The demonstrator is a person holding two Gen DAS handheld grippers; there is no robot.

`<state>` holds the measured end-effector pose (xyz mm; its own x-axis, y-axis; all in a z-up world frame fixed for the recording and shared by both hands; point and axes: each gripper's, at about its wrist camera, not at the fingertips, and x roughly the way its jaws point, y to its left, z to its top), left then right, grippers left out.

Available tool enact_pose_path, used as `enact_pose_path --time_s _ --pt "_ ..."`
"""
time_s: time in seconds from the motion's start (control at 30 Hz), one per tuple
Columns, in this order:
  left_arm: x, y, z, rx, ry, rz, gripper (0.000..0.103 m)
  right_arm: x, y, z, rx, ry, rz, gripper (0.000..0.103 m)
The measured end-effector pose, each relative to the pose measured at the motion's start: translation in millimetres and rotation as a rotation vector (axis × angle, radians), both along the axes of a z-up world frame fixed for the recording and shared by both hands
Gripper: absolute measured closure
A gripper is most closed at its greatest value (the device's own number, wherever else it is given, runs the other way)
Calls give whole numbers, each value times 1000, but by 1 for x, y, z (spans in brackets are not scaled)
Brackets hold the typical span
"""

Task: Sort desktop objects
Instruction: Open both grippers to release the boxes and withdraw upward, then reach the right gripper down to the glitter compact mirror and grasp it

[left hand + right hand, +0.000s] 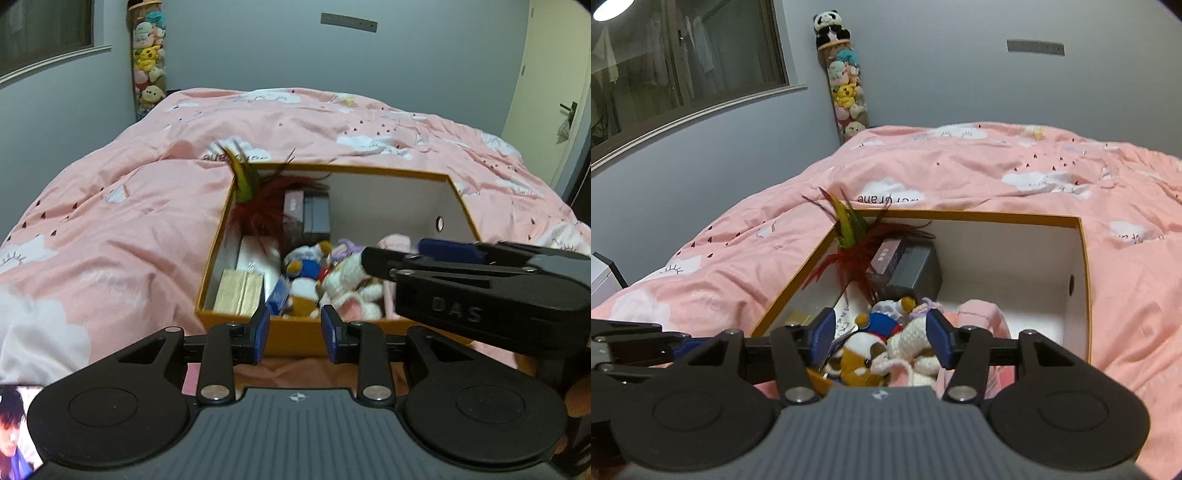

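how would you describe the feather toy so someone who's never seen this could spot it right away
On the pink bedspread sits an open orange box with white inner walls. In its far left corner, the feather toy leans against the wall beside two upright boxes. It is the only thing poking above the rim: a spray of dark red feathers with a yellow-green tuft, unlike the soft plush toys nearer the camera.

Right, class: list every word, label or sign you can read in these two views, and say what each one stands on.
"DAS": raised letters on the right gripper's black body.
"Crane", seen upside down: printed on the pink duvet behind the orange box; the word before it is blurred.
Print on the purple box and the white card in the box: too small to read.
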<state>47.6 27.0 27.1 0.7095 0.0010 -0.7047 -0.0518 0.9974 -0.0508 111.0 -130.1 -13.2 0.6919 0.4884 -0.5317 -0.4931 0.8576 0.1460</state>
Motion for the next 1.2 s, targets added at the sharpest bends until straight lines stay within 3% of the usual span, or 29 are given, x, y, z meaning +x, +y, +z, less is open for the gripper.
enact_pose_path --time_s 0.07,0.2,0.43,0.53,0.7,0.83,0.97,1.2 --pt "-4 4 -3 -12 22 6 68 -10 -1 1 -8 -34 4 38" --pt "-10 17 -15 -47 99 32 68 -26 -2 0 -28 -80 0 37" --pt "-11 31 -35 -61 218 83 68 -34 12 -18 -81 -11 93 38" --pt "-10 33 -41 -51 255 93 68 -32 19 -30 -107 48 124 48" --pt "-7 39 -60 -27 359 121 68 -21 24 -56 -132 202 170 49" --pt "-7 46 -74 -88 423 123 68 -13 30 -73 -117 314 209 50" --pt "-7 47 -83 -57 465 142 68 -6 36 -89 -111 406 241 52" --pt "-5 53 -92 -24 499 183 68 -7 50 -107 -139 481 291 56"
